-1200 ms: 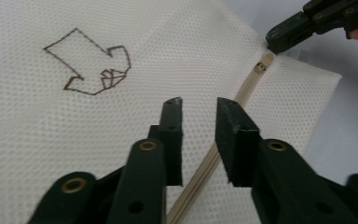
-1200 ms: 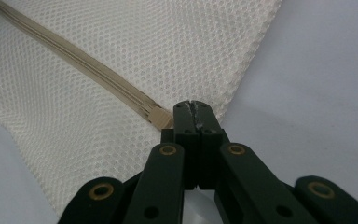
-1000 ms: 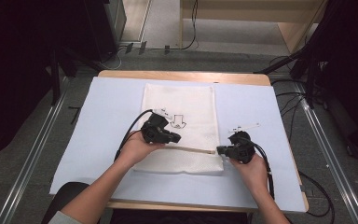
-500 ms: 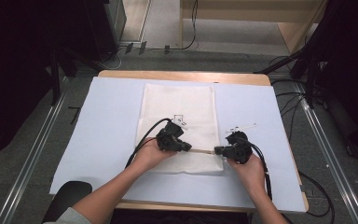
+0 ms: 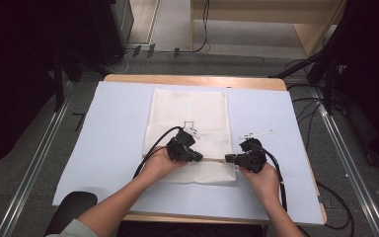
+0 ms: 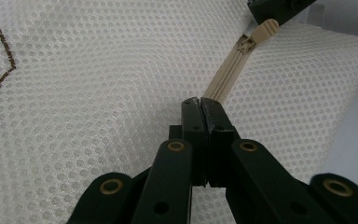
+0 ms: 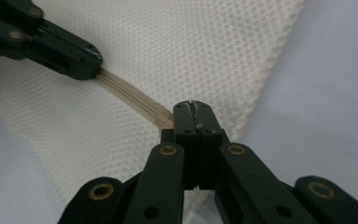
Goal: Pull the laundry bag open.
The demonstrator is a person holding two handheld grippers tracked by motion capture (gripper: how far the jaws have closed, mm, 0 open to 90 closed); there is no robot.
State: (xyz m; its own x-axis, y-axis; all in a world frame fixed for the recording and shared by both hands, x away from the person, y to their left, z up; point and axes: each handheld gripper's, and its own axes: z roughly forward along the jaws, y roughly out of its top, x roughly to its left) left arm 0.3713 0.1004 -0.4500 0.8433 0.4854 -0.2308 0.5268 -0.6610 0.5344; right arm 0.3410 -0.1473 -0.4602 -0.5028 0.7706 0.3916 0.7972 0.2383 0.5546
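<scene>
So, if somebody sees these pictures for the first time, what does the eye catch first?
Probably the white mesh bag lying flat in the middle of the pale blue table cover. Near its front edge, the left gripper and the right gripper face each other, both shut on the beige zipper that runs between them.

The table (image 5: 192,79) has a light wooden top, visible as a strip along its far edge and at its near right corner. A pale blue sheet (image 5: 108,128) covers most of the top. Grey floor (image 5: 24,148) surrounds the table. Metal rails (image 5: 34,163) run along the floor on both sides. Black cables (image 5: 306,106) lie on the floor at the right, and further cables (image 5: 128,61) lie beyond the far edge. A light wooden structure (image 5: 256,22) stands behind the table. A dark rounded object (image 5: 71,210) sits at the near left corner.
</scene>
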